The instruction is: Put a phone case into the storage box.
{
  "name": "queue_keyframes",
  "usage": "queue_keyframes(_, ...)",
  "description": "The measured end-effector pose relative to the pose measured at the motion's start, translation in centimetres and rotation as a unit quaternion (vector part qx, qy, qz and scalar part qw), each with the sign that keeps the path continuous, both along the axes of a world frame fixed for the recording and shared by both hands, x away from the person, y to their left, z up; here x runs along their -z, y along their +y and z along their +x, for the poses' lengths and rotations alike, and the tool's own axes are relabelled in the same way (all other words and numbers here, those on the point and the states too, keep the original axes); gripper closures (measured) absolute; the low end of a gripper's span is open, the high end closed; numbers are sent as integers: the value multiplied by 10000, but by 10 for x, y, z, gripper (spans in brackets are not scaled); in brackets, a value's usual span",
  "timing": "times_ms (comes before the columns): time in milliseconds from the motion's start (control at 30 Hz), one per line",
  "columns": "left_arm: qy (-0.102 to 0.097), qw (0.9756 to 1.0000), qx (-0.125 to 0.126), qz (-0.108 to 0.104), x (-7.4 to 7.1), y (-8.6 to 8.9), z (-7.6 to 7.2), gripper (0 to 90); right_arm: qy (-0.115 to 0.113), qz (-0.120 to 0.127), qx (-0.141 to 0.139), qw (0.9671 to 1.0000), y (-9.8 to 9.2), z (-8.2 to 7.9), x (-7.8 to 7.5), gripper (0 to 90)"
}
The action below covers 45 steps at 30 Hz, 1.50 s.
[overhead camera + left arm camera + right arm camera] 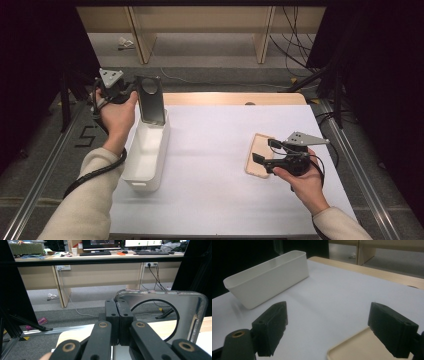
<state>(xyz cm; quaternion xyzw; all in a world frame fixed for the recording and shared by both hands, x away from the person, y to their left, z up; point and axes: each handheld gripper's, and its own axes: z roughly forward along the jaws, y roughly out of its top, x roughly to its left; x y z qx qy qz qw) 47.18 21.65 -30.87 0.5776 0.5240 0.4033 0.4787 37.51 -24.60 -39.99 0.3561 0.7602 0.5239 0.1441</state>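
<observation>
A dark phone case [151,100] with a round cutout is held upright over the far end of a white bin [145,155]. My left gripper [135,94] is shut on the case's edge. In the left gripper view the jaws [117,311] press together on the glossy case [192,312]. A beige phone case [256,156] lies flat on the white table at the right. My right gripper [265,151] hovers open just over its near side. In the right gripper view the jaws [332,315] stand wide apart above the beige case [354,347], with nothing between them.
The white bin [267,277] stands along the table's left side and looks empty. The white table sheet [215,140] spreads between bin and beige case. Beyond the table's wooden far edge [230,98] are desk legs and cables on the floor.
</observation>
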Motion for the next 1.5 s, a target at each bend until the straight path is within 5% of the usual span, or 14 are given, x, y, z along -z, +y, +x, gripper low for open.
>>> queue_keyframes(1500,307,9986,-420,89,21,5,31,889,5,2,-26,10000,0,0,0,170)
